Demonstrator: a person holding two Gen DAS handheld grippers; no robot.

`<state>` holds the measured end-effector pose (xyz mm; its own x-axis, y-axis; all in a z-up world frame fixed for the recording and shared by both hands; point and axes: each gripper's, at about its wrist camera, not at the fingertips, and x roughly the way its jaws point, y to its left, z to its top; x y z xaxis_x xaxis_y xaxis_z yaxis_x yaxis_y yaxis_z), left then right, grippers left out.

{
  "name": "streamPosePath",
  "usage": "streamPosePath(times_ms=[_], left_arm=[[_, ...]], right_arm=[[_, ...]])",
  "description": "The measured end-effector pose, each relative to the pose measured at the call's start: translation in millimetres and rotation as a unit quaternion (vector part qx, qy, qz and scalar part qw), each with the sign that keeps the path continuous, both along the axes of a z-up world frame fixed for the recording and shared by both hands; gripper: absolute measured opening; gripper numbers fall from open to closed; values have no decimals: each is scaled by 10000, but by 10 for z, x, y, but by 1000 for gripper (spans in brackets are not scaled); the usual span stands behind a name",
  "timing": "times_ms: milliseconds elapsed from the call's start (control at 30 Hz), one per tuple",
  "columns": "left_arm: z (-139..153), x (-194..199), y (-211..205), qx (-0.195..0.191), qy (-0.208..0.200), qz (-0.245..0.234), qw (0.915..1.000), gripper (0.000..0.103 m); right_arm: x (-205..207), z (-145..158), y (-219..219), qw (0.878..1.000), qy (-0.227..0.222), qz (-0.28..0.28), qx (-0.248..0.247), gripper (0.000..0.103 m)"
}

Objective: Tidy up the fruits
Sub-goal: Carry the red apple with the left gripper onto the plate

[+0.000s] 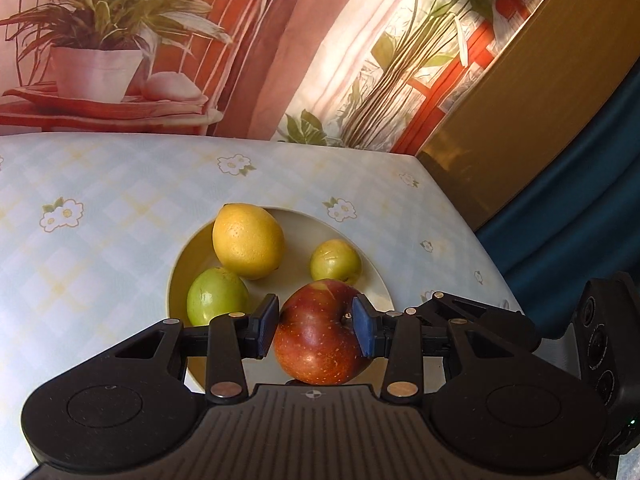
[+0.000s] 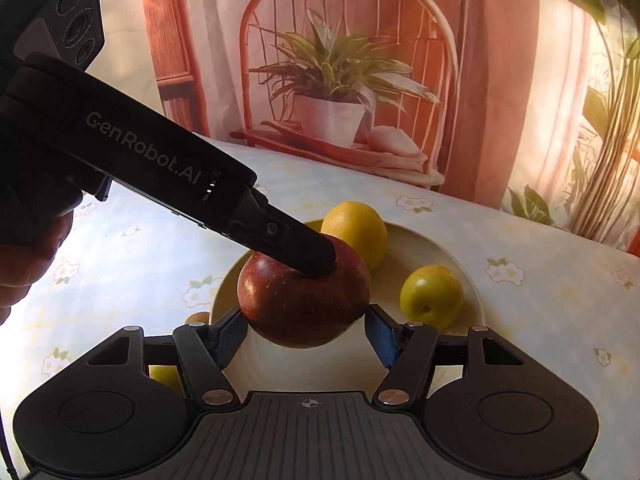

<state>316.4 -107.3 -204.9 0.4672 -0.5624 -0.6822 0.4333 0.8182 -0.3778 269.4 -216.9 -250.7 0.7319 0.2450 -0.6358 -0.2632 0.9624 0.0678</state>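
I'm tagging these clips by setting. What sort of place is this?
Probably a staged home dining corner: a table under a flowered tablecloth, a plate of fruit, and a printed backdrop of a chair and potted plant rather than a real room.

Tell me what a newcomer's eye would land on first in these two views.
First, the red apple clamped in the left gripper above the near part of the white plate. In the right wrist view the right gripper has its fingers spread to either side of that apple. Behind it on the plate lie a big yellow lemon and two small green fruits.
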Motion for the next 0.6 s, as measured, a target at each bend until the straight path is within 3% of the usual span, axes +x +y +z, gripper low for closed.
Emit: streamPosePath(times_ms=[367,600], left_arm=[[-137,298,-183,169,116,72,9998,43],[-151,362,-188,63,108,151,9998,43]], right_arm=[[289,-200,-192,9998,177,-97,-49,61],[359,-226,-254,9997,148,-103,-134,61]])
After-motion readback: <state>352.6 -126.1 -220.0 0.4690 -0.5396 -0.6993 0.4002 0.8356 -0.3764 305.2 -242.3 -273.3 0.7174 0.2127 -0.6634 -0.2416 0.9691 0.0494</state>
